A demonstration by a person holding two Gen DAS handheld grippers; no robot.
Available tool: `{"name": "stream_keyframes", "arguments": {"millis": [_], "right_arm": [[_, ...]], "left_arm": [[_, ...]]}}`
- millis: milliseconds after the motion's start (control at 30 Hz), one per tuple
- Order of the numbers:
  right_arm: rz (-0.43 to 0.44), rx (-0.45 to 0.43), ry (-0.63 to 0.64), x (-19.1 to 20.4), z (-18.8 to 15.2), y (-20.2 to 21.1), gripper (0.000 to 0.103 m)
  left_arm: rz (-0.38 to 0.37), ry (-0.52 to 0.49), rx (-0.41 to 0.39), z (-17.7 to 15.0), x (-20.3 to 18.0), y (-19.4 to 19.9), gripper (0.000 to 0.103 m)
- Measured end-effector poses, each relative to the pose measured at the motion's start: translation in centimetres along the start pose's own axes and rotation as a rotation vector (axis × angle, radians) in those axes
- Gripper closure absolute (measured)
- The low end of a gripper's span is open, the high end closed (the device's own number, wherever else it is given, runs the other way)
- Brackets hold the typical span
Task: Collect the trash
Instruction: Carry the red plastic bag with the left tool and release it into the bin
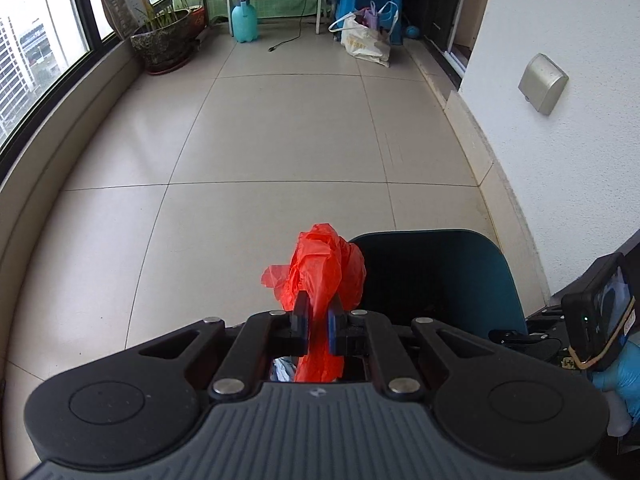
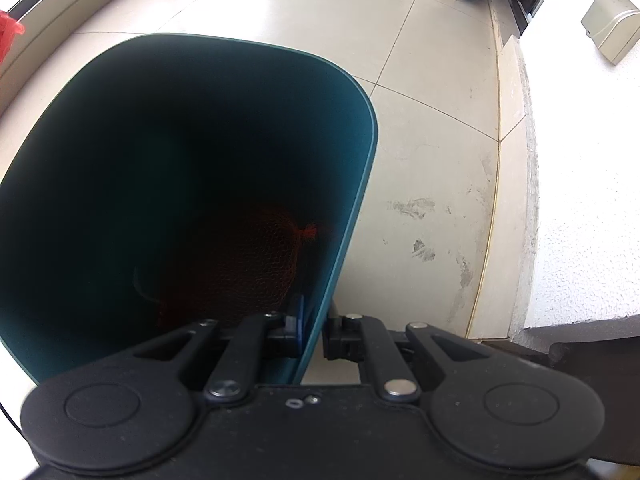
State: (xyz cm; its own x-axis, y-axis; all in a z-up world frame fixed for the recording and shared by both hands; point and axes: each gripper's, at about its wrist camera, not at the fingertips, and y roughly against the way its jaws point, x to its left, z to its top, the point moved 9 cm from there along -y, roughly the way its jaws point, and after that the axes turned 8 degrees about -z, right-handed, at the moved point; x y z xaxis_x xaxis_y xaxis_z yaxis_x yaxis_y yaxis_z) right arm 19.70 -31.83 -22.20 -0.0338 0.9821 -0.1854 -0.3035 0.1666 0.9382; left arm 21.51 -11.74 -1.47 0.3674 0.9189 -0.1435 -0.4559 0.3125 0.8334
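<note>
The left gripper [image 1: 319,320] points steeply down, its jaws clamped on a red plastic bag [image 1: 320,268]. The right gripper [image 2: 314,332] (also aimed steeply down) pinches the wall of the bin [image 2: 352,216]. A blue-gloved hand [image 1: 618,376] carries the right gripper.

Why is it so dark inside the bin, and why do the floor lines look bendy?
Right wrist view: the teal bin is deep, so daylight barely reaches its bottom, and the red net bag there looks dim. Left wrist view: the fisheye lens curves the floor tile lines and the window frame; the window looks washed out with bright daylight.
</note>
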Motion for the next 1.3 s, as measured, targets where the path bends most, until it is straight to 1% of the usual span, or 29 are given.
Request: {"name": "stream_keyframes", "arguments": {"millis": [67,133,233,367,400,533,600,667,833,900,933,967,1000,1033,1067,1100,1133,1233,1300], "right_arm": [[0.008,0.003,-0.009,-0.3,0.1,0.0,0.095],[0.013,-0.001,-0.009,-0.6,0.2,0.0,0.095],[0.024,-0.004,-0.015,-1.0,0.2,0.0,0.094],[0.034,-0.006,-0.020,-1.7,0.0,-0.4,0.094],[0.033,-0.007,-0.017,-1.8,0.0,-0.4,0.094],[0.040,-0.008,-0.017,-2.0,-0.1,-0.6,0.094],[0.047,-0.008,-0.021,-2.2,-0.1,-0.7,0.093],[0.051,-0.009,-0.019,-2.5,-0.1,-0.8,0.093],[0.059,-0.008,-0.025,-2.9,-0.2,-0.7,0.093],[0.059,-0.008,-0.025,-2.6,-0.3,-0.8,0.093],[0.058,-0.008,-0.025,-2.6,-0.3,-0.8,0.093],[0.058,-0.007,-0.024,-2.6,-0.3,-0.8,0.093],[0.058,-0.008,-0.025,-2.6,-0.3,-0.8,0.093],[0.058,-0.008,-0.026,-2.6,-0.3,-0.8,0.093],[0.058,-0.007,-0.026,-2.6,-0.3,-0.8,0.093],[0.058,-0.008,-0.025,-2.6,-0.3,-0.8,0.093],[0.059,-0.007,-0.027,-2.6,-0.3,-0.8,0.093],[0.057,-0.008,-0.028,-2.7,-0.4,-0.8,0.093],[0.058,-0.011,-0.027,-2.8,-0.4,-0.7,0.093]], "left_arm": [[-0.019,-0.024,0.017,-0.5,-2.3,-1.9,0.095],[-0.036,-0.042,0.051,-0.8,-4.1,-4.2,0.095],[-0.042,-0.061,0.112,-1.5,-6.0,-7.5,0.095],[-0.036,-0.069,0.146,-1.7,-7.8,-10.9,0.095],[-0.029,-0.072,0.164,-2.0,-8.1,-12.1,0.095],[-0.012,-0.069,0.241,-3.3,-8.0,-15.4,0.095],[-0.016,-0.066,0.272,-3.9,-8.0,-16.8,0.095],[-0.003,-0.056,0.292,-4.5,-7.7,-17.7,0.095],[-0.015,-0.023,0.324,-5.4,-7.1,-18.9,0.094],[-0.048,-0.006,0.326,-5.8,-7.3,-18.8,0.091],[-0.070,0.002,0.319,-5.8,-7.3,-18.6,0.085],[-0.087,0.008,0.311,-5.8,-7.3,-18.4,0.077],[-0.111,0.019,0.299,-5.7,-7.3,-18.1,0.072],[-0.127,0.027,0.288,-5.6,-7.5,-17.9,0.060],[-0.142,0.027,0.272,-5.5,-7.5,-17.4,0.046],[-0.151,0.023,0.253,-5.4,-7.5,-17.0,0.041],[-0.153,0.022,0.242,-5.3,-7.4,-16.6,0.040],[-0.182,0.038,0.230,-5.3,-7.1,-15.2,0.040],[-0.181,0.032,0.206,-5.1,-6.1,-13.8,0.040]]}}
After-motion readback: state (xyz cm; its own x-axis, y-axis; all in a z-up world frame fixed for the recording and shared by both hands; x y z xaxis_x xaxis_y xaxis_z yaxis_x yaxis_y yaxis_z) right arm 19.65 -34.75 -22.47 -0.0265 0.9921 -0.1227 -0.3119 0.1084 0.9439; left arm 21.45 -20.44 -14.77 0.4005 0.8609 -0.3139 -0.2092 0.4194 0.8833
